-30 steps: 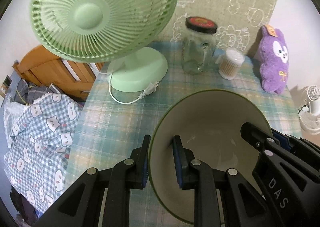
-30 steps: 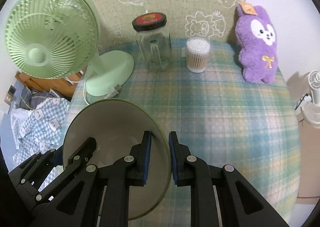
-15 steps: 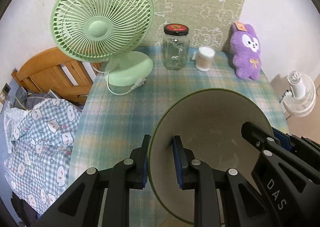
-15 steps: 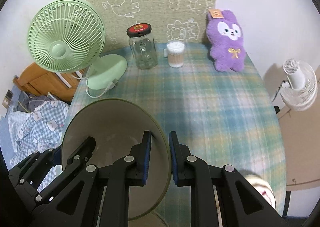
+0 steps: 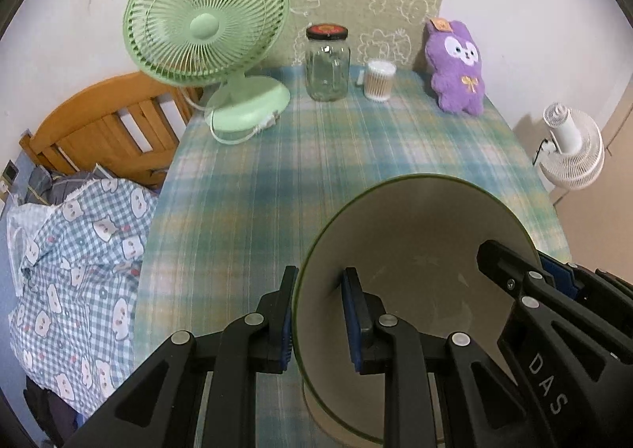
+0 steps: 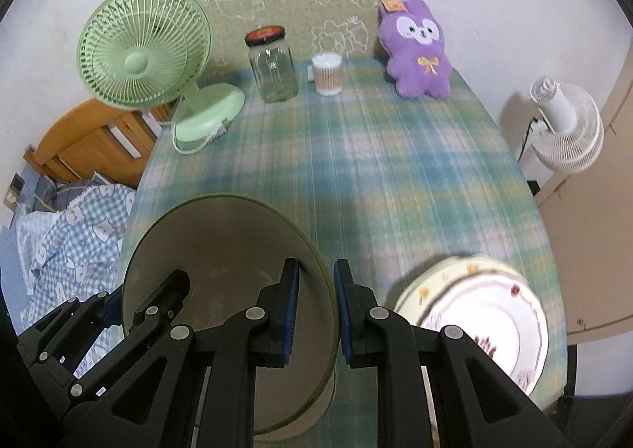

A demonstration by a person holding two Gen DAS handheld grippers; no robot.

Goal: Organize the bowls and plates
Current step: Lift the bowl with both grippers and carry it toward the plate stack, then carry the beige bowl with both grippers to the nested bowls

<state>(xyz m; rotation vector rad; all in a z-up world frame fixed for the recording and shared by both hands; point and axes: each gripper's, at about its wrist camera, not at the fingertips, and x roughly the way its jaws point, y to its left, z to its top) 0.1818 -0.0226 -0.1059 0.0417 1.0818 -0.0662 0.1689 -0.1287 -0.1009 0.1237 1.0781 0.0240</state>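
Bowl [image 6: 221, 250] left of plate [image 6: 478, 313] — on table [image 6: 376, 155]

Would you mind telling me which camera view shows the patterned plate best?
The right wrist view: the patterned plate lies on the tablecloth at lower right, blurred and partly behind the gripper. The left wrist view does not show it.

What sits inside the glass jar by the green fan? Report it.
The glass jar looks empty: only clear ribbed glass shows under its black and red lid. The very bottom is too small to check.

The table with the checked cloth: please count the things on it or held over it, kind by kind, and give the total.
Bowls: 1, held by both grippers
Plates: 1
Fans: 1
Glass jars: 1
Cotton swab tubs: 1
Plush toys: 1
Total: 6
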